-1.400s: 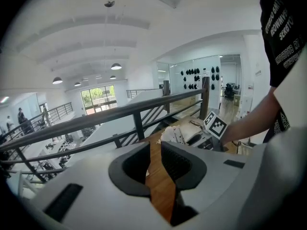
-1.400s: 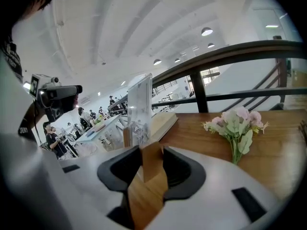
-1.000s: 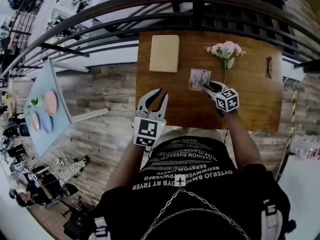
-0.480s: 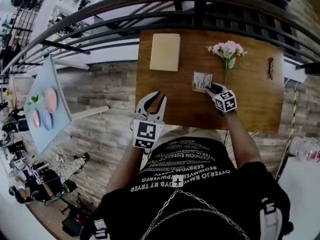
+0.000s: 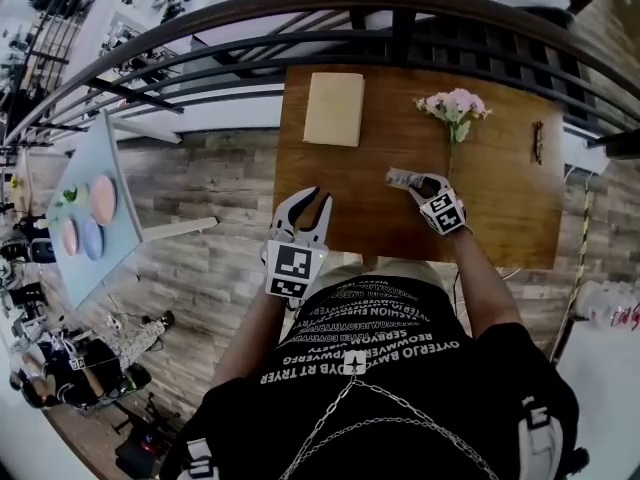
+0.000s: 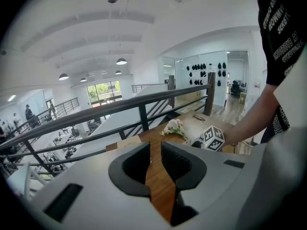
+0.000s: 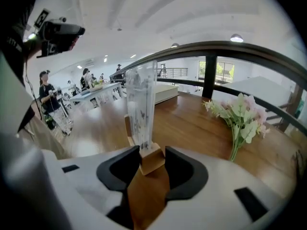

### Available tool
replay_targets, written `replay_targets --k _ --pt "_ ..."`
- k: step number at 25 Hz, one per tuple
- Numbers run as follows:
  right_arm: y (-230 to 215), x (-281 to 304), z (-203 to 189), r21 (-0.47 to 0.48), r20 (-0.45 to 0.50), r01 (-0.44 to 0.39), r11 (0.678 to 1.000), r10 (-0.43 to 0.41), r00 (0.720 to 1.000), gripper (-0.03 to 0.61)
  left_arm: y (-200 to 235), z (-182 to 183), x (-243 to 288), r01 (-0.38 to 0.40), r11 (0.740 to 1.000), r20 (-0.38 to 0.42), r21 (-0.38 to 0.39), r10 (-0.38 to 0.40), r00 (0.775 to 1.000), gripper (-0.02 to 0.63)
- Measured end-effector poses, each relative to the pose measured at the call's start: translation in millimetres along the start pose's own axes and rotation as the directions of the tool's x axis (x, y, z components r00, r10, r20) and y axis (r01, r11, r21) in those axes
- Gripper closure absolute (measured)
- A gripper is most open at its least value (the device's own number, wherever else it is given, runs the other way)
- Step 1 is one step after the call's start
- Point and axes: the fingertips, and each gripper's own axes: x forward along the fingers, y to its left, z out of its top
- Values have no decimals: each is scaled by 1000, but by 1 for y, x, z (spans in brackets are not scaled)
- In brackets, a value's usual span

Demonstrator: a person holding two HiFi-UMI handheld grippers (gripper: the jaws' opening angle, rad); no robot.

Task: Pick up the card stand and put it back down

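The card stand (image 5: 400, 178), a clear upright holder on a small wooden block, stands on the wooden table (image 5: 500, 208) in the middle. In the right gripper view the card stand (image 7: 141, 104) rises straight up, and its block sits between the pads of my right gripper (image 7: 152, 163). The jaws are opening, and both pads still look to touch the block. From the head view my right gripper (image 5: 415, 181) reaches the stand from the near right. My left gripper (image 5: 308, 206) hovers open at the table's near edge with nothing between its fingers, as the left gripper (image 6: 154, 159) view confirms.
A tan notebook (image 5: 334, 109) lies at the table's far left. A pink flower bunch (image 5: 453, 105) lies at the far middle, right of the stand. A small dark object (image 5: 538, 138) lies far right. A dark railing (image 5: 400, 8) runs behind the table.
The card stand has come down from a tilted, lifted pose to upright on the table, and my right gripper came lower with it. The left gripper has barely moved.
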Motion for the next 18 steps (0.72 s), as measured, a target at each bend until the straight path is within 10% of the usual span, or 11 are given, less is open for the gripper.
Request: replay_targets --k 11,18 --pt "-7 -50 3 123 58 103 987 -110 992 390 0 6 -12 18 1000 93 -11 -16 996 531" --pt "10 -114 44 153 167 233 960 -257 952 561 2 43 -42 14 1000 308 -19 -8 951 583"
